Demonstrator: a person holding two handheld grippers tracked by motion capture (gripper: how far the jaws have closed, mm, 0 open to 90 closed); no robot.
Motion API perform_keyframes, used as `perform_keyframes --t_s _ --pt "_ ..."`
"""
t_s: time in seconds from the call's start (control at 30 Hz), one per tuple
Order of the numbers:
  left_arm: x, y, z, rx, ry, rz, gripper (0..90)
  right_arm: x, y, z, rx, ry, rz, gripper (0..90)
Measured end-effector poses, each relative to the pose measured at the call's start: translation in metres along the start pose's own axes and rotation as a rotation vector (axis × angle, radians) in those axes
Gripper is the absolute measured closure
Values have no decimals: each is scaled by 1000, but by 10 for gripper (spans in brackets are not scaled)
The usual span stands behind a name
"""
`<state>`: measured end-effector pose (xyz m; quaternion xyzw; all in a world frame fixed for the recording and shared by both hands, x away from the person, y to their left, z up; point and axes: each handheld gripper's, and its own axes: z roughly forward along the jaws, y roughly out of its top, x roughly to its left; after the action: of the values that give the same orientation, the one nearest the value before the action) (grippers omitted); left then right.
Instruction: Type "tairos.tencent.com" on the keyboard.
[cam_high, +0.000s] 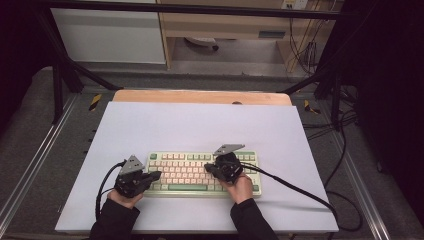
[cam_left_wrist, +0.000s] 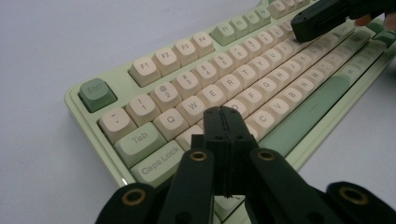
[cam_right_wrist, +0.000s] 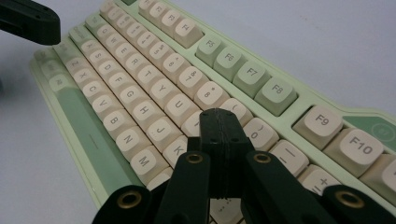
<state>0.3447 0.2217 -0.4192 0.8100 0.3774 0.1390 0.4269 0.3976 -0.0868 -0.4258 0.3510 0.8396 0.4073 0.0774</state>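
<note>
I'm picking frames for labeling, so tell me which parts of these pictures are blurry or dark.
High view: dark edges, keyboard legends too small to read. Left gripper view: near keys sharp, far end soft, left gripper crisp. Right gripper view: far keys blurred, right gripper sharp.
</note>
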Motion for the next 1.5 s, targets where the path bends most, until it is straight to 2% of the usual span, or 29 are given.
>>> perform_keyframes --t_s 0.5,0.73,1.07,1.5 --pt "0 0 0 2 -1 2 900 1 -2 1 16 -9 -18 900" --pt "0 0 0 2 -2 3 900 5 0 -11 -10 2 -28 900" --pt "-1 1 0 0 -1 4 900 8 -2 -27 -6 2 -62 900" --pt "-3 3 2 1 -1 10 900 1 -20 -47 -20 12 -43 900"
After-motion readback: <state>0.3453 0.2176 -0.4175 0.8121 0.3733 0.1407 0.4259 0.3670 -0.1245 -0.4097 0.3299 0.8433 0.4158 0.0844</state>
